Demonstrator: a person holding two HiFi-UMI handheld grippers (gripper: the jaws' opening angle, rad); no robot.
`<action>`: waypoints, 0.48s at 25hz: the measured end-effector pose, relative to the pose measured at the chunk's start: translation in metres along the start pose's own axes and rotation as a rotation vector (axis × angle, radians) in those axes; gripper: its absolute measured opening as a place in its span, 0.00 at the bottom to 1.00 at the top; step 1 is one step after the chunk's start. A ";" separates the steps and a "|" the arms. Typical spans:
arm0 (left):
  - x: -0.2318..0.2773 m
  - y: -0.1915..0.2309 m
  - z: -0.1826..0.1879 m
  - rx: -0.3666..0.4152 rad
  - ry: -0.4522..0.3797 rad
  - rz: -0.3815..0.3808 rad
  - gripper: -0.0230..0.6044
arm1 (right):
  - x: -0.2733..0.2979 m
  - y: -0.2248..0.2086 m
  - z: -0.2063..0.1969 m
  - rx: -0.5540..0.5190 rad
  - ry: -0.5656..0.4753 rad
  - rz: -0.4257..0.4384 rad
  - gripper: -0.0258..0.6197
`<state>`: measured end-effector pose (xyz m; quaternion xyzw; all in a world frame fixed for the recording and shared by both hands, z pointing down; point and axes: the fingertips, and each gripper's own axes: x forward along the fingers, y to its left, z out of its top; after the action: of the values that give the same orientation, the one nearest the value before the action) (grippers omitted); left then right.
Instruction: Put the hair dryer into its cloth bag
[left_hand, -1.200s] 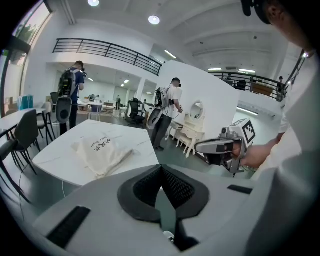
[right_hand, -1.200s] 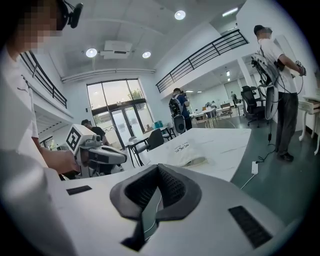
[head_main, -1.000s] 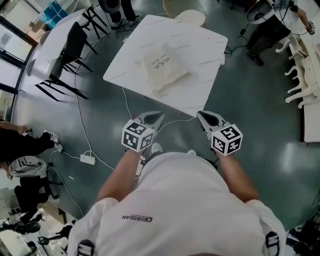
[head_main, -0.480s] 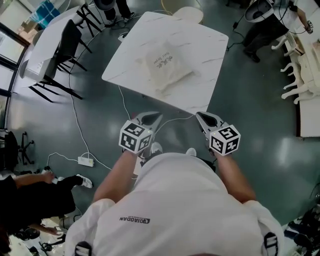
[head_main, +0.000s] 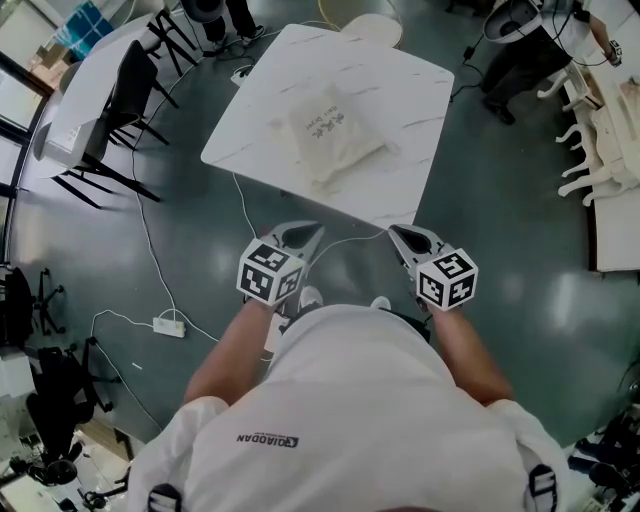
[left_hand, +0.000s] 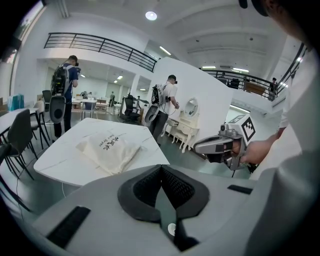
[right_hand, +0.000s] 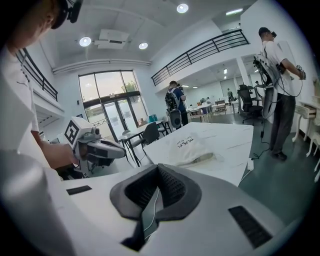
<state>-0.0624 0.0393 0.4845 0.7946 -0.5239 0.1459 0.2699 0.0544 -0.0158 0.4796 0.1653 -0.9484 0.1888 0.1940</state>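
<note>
The cloth bag (head_main: 330, 130) lies flat about the middle of the white worktop (head_main: 405, 95), a little toward the edge nearest the person. Its printed side faces up and its mouth is turned toward the right-hand edge. It looks plump, as if something fills it, and no hair dryer lies loose anywhere on the worktop. The right gripper view shows a darker fold at the mouth, but I can't make out what it is.

The person stands back from the near corner with both tools held low at the waist, well apart from the bag. The left gripper (head_main: 314, 232) has its fingers (left_hand: 142, 187) pressed together with nothing between them. The right gripper (head_main: 400, 236) is the same, its fingers (right_hand: 172, 186) shut on nothing.

To my eye this fits two readings. Either the dryer already sits inside and the bag lies as the job wants it, or something else gives the bag its bulk and the dryer is out of sight.

Either way, the sound thing is a clear look at the bag's mouth before the fingers close on the soft cloth, since it will slide and bunch on that smooth top. A white cable (head_main: 240, 205) trails on the floor by the near edge, so feet need watching.
</note>
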 end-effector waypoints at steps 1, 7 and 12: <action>-0.001 0.000 0.000 -0.001 -0.001 0.001 0.08 | 0.000 0.001 0.000 0.000 0.001 0.001 0.07; -0.002 0.000 0.003 -0.002 -0.013 0.001 0.08 | 0.001 0.003 0.001 -0.004 0.003 0.003 0.07; -0.002 0.002 0.003 -0.002 -0.015 0.005 0.08 | 0.002 0.003 0.000 -0.003 0.003 0.003 0.07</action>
<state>-0.0650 0.0386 0.4811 0.7940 -0.5281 0.1401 0.2665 0.0510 -0.0142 0.4796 0.1635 -0.9486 0.1878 0.1955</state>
